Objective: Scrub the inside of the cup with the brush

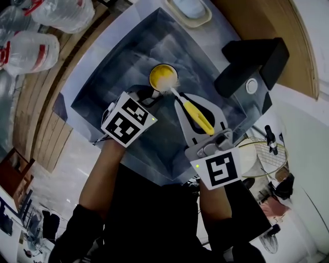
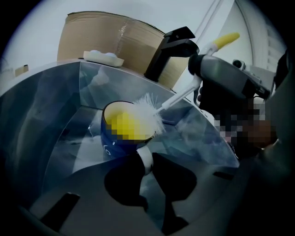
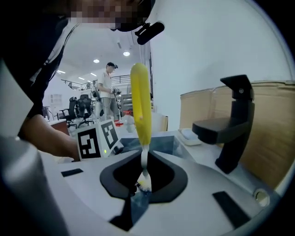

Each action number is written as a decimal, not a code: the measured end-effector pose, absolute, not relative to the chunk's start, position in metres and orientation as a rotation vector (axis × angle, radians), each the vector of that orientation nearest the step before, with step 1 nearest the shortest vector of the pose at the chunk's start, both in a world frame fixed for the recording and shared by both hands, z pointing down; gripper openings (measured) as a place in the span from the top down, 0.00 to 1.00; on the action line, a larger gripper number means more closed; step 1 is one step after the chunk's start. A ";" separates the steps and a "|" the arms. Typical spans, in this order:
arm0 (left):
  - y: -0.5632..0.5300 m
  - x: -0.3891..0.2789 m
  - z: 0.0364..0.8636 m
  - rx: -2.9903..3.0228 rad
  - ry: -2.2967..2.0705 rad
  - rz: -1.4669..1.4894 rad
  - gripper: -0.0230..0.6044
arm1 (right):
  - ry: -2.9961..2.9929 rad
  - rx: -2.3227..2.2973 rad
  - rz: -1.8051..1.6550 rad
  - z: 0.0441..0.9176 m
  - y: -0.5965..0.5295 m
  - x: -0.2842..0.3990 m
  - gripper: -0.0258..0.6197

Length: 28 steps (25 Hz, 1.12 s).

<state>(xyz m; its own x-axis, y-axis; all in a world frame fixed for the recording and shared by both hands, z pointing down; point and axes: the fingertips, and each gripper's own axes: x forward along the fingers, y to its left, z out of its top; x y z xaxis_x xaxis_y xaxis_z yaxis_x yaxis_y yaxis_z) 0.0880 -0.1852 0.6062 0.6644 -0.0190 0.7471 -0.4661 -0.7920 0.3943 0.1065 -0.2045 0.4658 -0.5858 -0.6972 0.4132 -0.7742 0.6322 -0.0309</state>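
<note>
A cup (image 1: 162,76), blue outside and yellow inside (image 2: 123,130), stands in the sink. Its white handle (image 2: 144,159) is pinched by my left gripper (image 2: 147,160), which is shut on it; the head view shows this gripper (image 1: 148,96) just left of the cup. The brush has a yellow handle (image 1: 198,116) and white bristles (image 2: 148,109) that rest at the cup's rim, partly inside. My right gripper (image 1: 187,105) is shut on the brush, whose thin white stem (image 3: 144,161) passes between its jaws while the yellow handle (image 3: 140,106) sticks back up towards the camera.
The grey sink basin (image 1: 110,67) surrounds the cup. A black faucet (image 1: 251,66) rises at its right side (image 3: 234,124). A soap dish (image 1: 189,11) sits on the far rim. Large water bottles (image 1: 32,49) lie at the left. A person (image 3: 107,90) stands far off.
</note>
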 end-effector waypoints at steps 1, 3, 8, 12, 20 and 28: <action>-0.184 0.087 0.606 2.305 -0.375 1.030 0.86 | -2.514 1.174 0.279 0.456 -0.203 0.106 0.90; -0.184 0.087 0.606 2.298 -0.377 1.017 0.86 | -2.564 1.197 0.249 0.429 -0.198 0.107 0.90; -0.185 0.084 0.606 2.295 -0.339 1.033 0.86 | -2.654 1.151 0.172 0.405 -0.198 0.092 0.90; -0.182 0.084 0.607 2.297 -0.316 1.056 0.86 | -2.597 1.090 0.209 0.453 -0.208 0.087 0.90; -0.183 0.083 0.606 2.281 -0.318 1.032 0.86 | -2.576 1.175 0.256 0.442 -0.212 0.102 0.90; -0.181 0.085 0.606 2.298 -0.301 1.082 0.86 | -2.611 1.213 0.069 0.431 -0.227 0.092 0.90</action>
